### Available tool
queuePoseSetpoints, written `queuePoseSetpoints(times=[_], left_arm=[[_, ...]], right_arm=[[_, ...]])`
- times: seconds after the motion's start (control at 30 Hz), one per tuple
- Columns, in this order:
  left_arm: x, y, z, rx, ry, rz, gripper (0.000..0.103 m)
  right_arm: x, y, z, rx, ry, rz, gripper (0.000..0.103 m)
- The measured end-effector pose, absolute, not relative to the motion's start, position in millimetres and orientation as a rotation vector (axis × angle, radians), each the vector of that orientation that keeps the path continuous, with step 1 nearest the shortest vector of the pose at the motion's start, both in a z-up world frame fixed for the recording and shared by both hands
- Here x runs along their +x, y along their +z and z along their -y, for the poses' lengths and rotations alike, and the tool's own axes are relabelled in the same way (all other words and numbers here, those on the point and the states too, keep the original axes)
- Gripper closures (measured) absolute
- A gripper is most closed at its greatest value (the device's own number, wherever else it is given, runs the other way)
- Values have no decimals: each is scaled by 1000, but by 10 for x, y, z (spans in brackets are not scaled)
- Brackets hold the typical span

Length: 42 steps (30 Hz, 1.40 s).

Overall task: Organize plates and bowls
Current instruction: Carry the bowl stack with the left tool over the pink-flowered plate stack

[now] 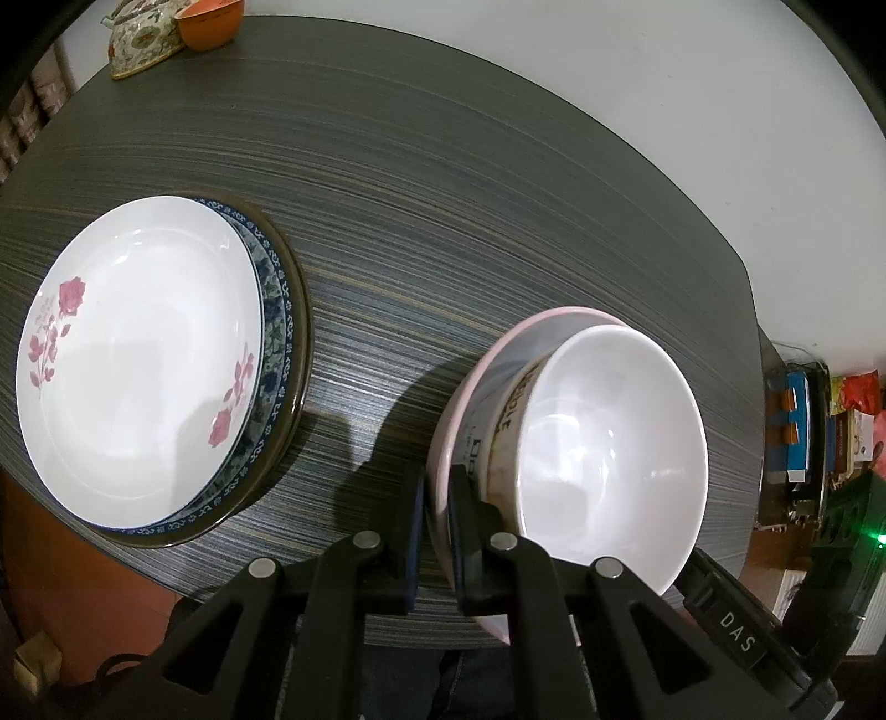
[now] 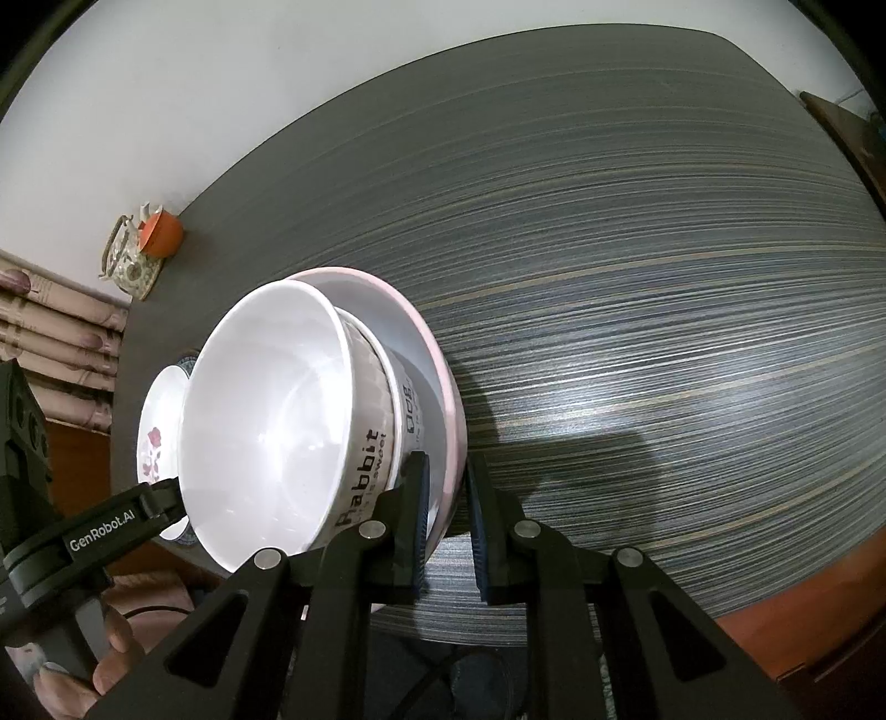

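A stack of nested bowls is held between both grippers above the near table edge. The outer pink bowl (image 1: 443, 437) (image 2: 451, 399) holds a bowl printed "Rabbit" (image 1: 506, 421) (image 2: 368, 443) and a plain white bowl (image 1: 614, 448) (image 2: 266, 410) innermost. My left gripper (image 1: 437, 531) is shut on the pink bowl's rim on its left side. My right gripper (image 2: 446, 526) is shut on the pink rim on its right side. A stack of plates (image 1: 138, 360) lies at the left, a white rose-patterned plate on top of a blue-bordered one (image 1: 271, 310); its edge shows in the right wrist view (image 2: 155, 432).
The dark striped table (image 1: 443, 221) (image 2: 664, 332) stretches behind. A floral teapot (image 1: 138, 39) (image 2: 130, 260) and an orange cup (image 1: 210, 25) (image 2: 160, 235) stand at the far left corner by the white wall. Cluttered shelves (image 1: 814, 432) are to the right.
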State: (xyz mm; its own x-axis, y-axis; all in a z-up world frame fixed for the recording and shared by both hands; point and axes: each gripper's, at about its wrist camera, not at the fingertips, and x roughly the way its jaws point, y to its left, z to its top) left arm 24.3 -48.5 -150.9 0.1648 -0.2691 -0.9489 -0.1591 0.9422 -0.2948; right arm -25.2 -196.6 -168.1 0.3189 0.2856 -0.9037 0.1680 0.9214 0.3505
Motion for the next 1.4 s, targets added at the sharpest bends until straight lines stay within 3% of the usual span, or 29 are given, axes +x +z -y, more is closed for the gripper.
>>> queuePoseSetpoints(times=[0.83, 1.4], left_arm=[[209, -1175, 258, -380, -83, -1341, 96], [186, -692, -444, -415, 43, -1233, 96]], right_arm=[[-211, -1469, 1853, 395, 94, -1201, 88], [9, -991, 1116, 288, 222, -1156, 88]])
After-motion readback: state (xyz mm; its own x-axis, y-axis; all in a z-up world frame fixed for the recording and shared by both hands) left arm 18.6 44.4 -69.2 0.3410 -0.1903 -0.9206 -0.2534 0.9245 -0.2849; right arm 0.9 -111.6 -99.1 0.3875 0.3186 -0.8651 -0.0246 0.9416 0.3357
